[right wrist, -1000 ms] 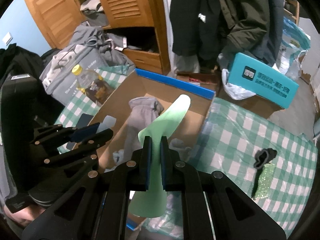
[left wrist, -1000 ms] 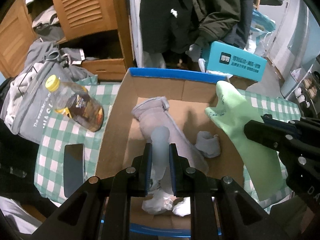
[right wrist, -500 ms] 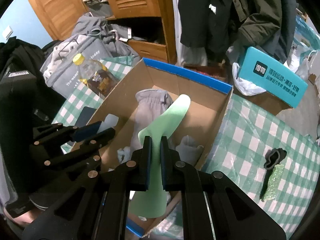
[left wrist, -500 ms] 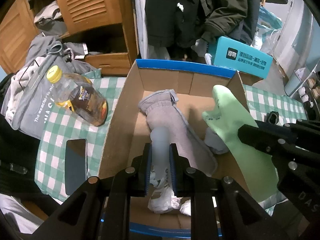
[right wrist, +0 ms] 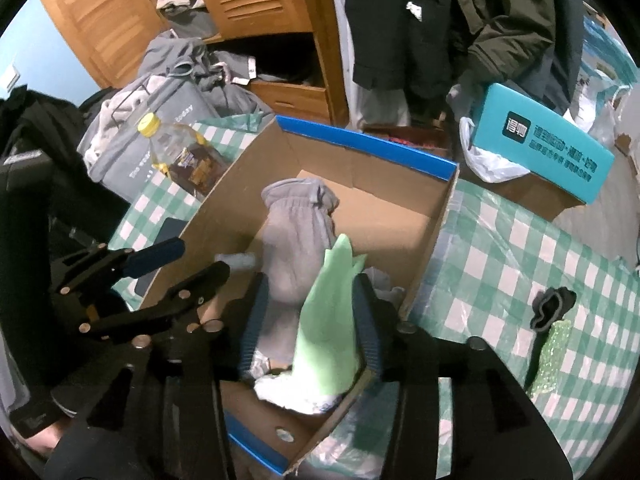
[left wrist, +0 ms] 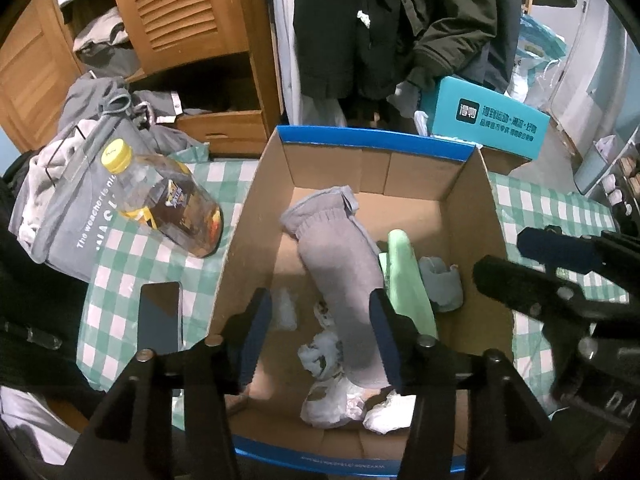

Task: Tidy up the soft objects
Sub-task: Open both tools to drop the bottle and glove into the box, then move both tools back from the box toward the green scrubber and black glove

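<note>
Now both tools open (jaws apart) inside box [left wrist: 256, 216] walls.

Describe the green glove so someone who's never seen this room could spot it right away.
Find the open cardboard box with blue rims on the green-checked tablecloth. Inside it, a long grey glove lies beside the green glove, the only pale mint-green item among grey and white pieces.

Both wrist fisheyes are looking steeply down, close above the blue-rimmed open cardboard box [left wrist: 362, 142] [right wrist: 372, 146]. Left view is facing it square-on; right view is looking from its right corner. Both are sharing the box interior and green-checked tablecloth [left wrist: 120, 248] [right wrist: 500, 248].
</note>
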A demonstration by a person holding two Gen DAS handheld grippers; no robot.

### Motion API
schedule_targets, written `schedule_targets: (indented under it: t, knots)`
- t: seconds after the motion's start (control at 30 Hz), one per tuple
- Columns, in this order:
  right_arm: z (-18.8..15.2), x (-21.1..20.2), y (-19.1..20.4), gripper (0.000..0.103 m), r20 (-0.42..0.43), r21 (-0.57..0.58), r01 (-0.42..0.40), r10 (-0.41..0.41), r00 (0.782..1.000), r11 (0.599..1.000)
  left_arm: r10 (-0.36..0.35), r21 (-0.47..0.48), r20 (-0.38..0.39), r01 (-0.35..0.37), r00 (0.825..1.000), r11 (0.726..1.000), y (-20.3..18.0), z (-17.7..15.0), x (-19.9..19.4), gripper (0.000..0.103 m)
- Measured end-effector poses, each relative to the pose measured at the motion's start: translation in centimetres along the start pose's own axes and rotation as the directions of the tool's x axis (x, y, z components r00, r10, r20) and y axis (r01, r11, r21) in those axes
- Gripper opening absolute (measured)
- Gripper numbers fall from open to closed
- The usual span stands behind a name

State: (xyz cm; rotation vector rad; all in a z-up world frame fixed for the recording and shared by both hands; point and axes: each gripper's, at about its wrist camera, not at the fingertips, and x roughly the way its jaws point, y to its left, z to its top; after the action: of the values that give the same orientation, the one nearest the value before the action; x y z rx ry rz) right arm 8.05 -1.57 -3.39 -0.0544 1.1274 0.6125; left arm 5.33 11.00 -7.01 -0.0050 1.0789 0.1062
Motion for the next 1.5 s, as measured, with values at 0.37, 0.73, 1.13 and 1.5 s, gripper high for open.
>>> schedule_targets:
  t: [0.37,0.73,1.13,1.5]
  knots:
    - [-0.2,-1.1,-2.0,0.057,0.025,0.048,0.039,-0.040,0.999,0.998,0.000,0.003,0.007,0.000,1.000,1.000,-0.4,0.2,-0.3,0.059]
    - [-1.0,-1.7,-3.1,0.060,0.022,0.049,0.078,-0.079,0.997,0.996,-0.014,0.025,0.002,0.014,1.000,1.000,-2.3,0.4,-0.2,0.065]
    - [-2.5,-3.0,-6.4,0.060,0.023,0.102,0.118,-0.121,0.992,0.988,-0.038,0.092,0.005,0.037,0.999,0.995,-6.2,0.7,-0.6,0.066]
    - [-3.9,-4.5,-9.2,0.061,0.024,0.137,0.152,-0.157,0.987,0.979,-0.044,0.143,0.004,0.043,0.999,0.989,-9.5,0.7,-0.8,0.074]
